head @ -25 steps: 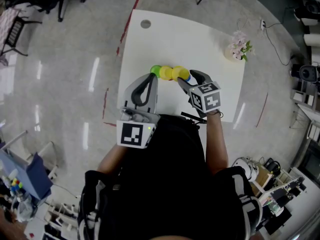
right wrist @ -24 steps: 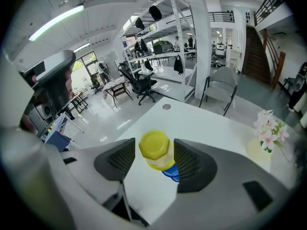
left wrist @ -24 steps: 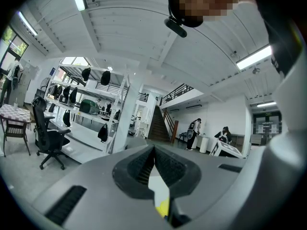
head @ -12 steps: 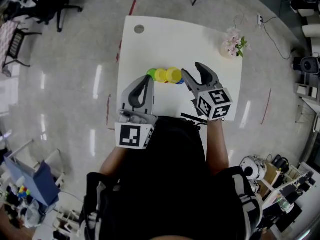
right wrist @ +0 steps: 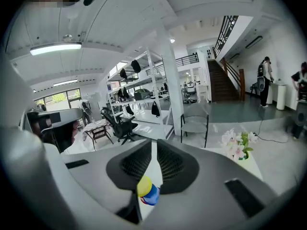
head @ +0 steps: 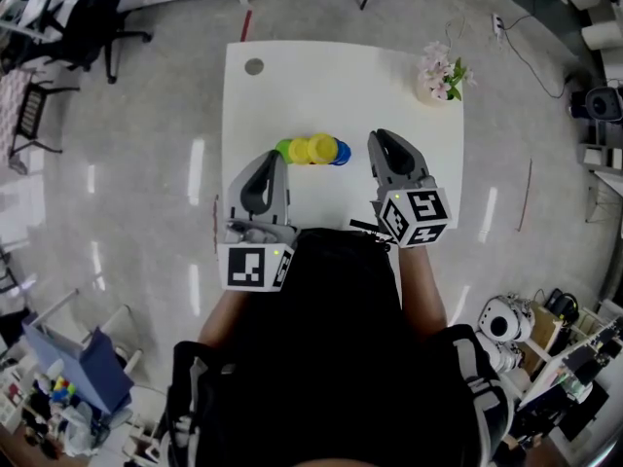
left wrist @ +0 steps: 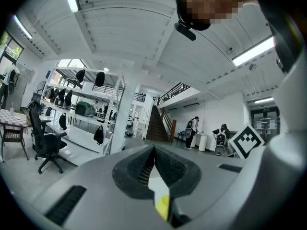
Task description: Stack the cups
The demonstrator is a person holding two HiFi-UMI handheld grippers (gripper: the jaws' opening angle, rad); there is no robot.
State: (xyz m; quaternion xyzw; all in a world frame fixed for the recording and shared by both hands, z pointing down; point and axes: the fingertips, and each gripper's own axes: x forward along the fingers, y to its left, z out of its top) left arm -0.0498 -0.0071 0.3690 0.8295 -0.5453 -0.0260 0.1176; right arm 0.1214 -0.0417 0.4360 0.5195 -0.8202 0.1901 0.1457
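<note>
White square bench (head: 292, 95) carries a tight row of plastic cups: green cup (head: 282, 149), yellow cups (head: 316, 148), blue cup (head: 341, 153), all touching. Can't tell how they nest. Left gripper (head: 276, 156) sits near the green end, jaws clenched, nothing in them. Right gripper (head: 378, 136) is near the blue end, apart from it; jaws have just been closing, now together and empty. Pink flower pot (head: 436, 74) stands at the far right corner.

The left claw (left wrist: 154, 149) is seen with its jaws pressed together, nothing gripped. A yellow cup (left wrist: 163, 207) is glimpsed at 6 o'clock.
</note>
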